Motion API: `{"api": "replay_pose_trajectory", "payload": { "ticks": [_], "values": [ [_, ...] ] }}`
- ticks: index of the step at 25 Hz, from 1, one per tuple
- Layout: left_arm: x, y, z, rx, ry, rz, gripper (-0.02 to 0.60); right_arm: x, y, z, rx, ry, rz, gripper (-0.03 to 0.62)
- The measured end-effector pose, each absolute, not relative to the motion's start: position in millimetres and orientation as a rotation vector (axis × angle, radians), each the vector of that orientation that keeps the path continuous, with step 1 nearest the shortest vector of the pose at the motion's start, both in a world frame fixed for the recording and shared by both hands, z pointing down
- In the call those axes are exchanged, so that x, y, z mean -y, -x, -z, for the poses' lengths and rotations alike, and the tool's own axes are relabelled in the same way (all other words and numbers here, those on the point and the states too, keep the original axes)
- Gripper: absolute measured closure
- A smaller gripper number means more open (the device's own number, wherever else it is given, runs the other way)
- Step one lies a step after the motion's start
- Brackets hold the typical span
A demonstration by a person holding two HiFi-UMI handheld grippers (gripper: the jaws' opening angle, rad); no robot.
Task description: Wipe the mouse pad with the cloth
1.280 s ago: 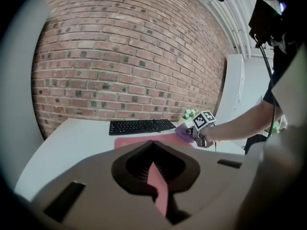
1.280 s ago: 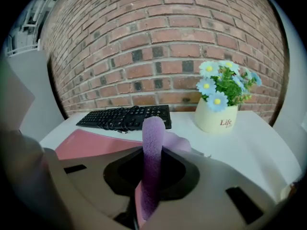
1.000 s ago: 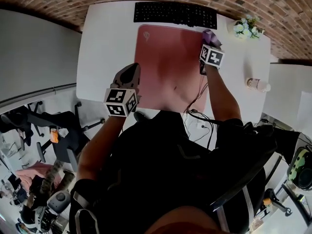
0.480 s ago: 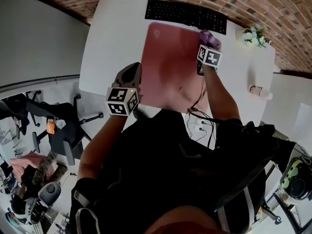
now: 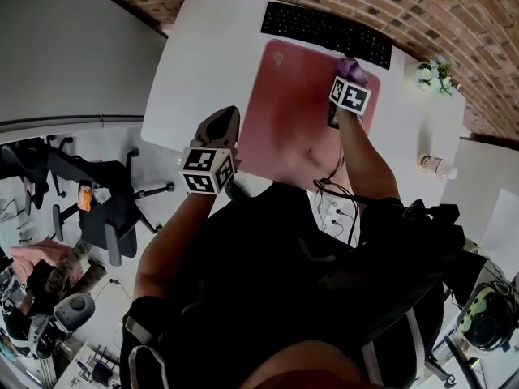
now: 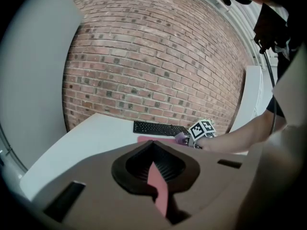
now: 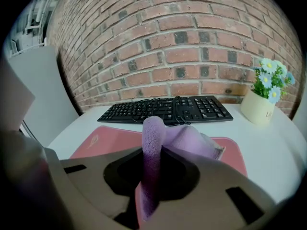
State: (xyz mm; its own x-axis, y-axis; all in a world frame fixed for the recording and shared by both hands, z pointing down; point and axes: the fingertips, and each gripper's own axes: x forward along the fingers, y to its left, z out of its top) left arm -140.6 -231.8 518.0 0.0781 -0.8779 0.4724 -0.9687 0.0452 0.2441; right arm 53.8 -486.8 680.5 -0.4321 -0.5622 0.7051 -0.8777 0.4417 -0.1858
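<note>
White tabletop (image 5: pixel 203 55). Right gripper (image 7: pixel 151 176) jaws clamp cloth (image 7: pixel 154 138) at mouse pad (image 5: pixel 292 112) far corner; left gripper (image 6: pixel 153 176) jaws closed, empty. Wiping probably underway, most pad left.

In the head view, the mouse pad's (image 5: pixel 292 104) near edge and near right corner are hidden under the person's right forearm (image 5: pixel 361 156) and dark top (image 5: pixel 276 241). The right hand-held gripper (image 5: pixel 347 78) covers most of the cloth (image 5: pixel 351 66). A small pale object (image 5: pixel 434 165) near the bench's (image 5: pixel 203 55) right edge is too small to identify. The print on the flower pot (image 7: pixel 256 108) is unreadable.
</note>
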Motion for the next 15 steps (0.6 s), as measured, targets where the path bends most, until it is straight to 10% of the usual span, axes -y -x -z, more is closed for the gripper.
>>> {"api": "replay_pose_trajectory", "payload": {
  "ticks": [15],
  "values": [
    [199.4,161.5,-513.6,1.908,-1.750,-0.193,0.577,465.2,22.4,-681.2,2.208,-1.025,-0.714,0.539]
  ]
}}
